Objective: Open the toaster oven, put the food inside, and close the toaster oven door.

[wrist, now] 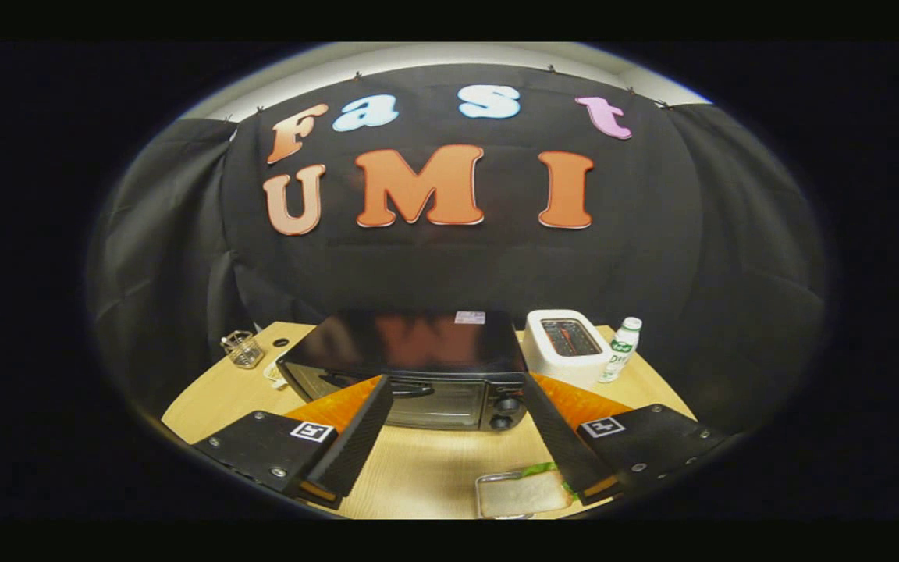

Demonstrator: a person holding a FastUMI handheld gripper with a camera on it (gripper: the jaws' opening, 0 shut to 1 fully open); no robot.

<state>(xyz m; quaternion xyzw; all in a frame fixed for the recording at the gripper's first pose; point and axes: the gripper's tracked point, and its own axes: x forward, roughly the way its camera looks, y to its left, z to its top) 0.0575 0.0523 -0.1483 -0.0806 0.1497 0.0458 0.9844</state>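
A black toaster oven (410, 367) stands on the wooden table (434, 468), its glass door shut and its handle (410, 388) across the top of the door. Two knobs (506, 412) sit on its right side. My gripper (453, 406) hovers above the table in front of the oven, its fingers wide open with nothing between them; the oven door shows in the gap beyond the fingertips. A small metal tray (520, 494) with a slice of bread and some green leaf lies close below, by the right finger (566, 445).
A white slot toaster (566, 347) stands right of the oven, with a small white bottle (621, 349) beside it. A small glass container (243, 349) sits at the table's back left. Black cloth walls close in the booth behind.
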